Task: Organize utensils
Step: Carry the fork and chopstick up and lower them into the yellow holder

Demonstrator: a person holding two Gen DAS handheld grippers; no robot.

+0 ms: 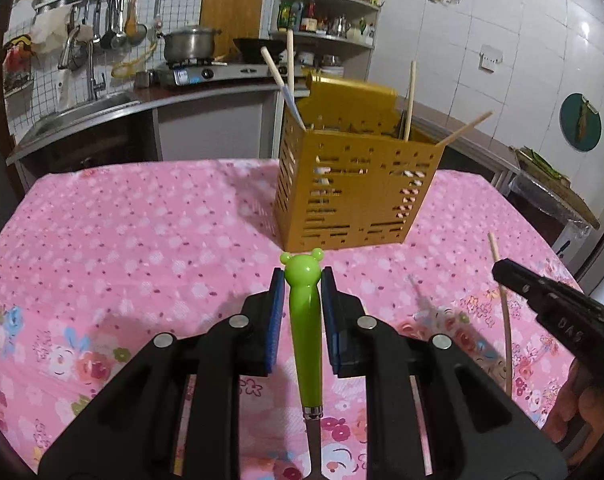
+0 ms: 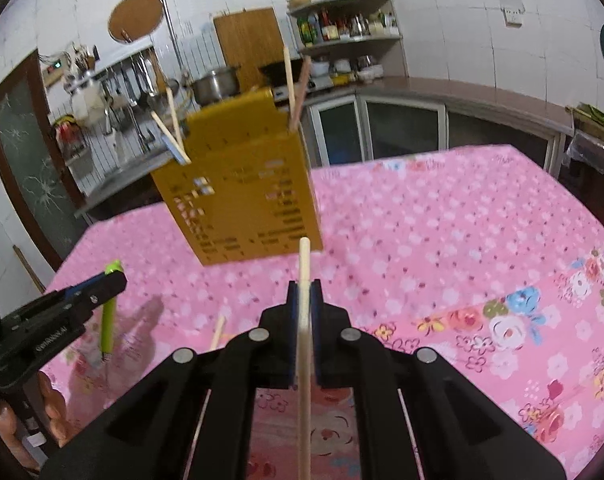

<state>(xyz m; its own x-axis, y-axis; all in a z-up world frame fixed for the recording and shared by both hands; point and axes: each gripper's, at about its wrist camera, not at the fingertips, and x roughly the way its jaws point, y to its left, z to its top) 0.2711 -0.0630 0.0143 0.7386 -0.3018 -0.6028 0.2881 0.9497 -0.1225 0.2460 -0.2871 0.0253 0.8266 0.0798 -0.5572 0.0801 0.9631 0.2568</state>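
A yellow perforated utensil holder (image 1: 354,184) stands on the pink flowered tablecloth (image 1: 142,240) and holds several chopsticks. My left gripper (image 1: 302,280) is shut on a green utensil with a bear-head handle (image 1: 304,320), held above the cloth in front of the holder. My right gripper (image 2: 304,292) is shut on a wooden chopstick (image 2: 304,340). The holder (image 2: 242,196) shows ahead and left in the right wrist view. The left gripper (image 2: 102,284) with the green utensil (image 2: 109,320) shows at the left there. The right gripper (image 1: 542,292) with its chopstick (image 1: 506,340) shows at the right in the left wrist view.
Another chopstick (image 2: 218,332) lies on the cloth near the right gripper. Behind the table are a kitchen counter with a sink (image 1: 90,108), a stove with a pot (image 1: 190,44) and a corner shelf of bottles (image 1: 326,20).
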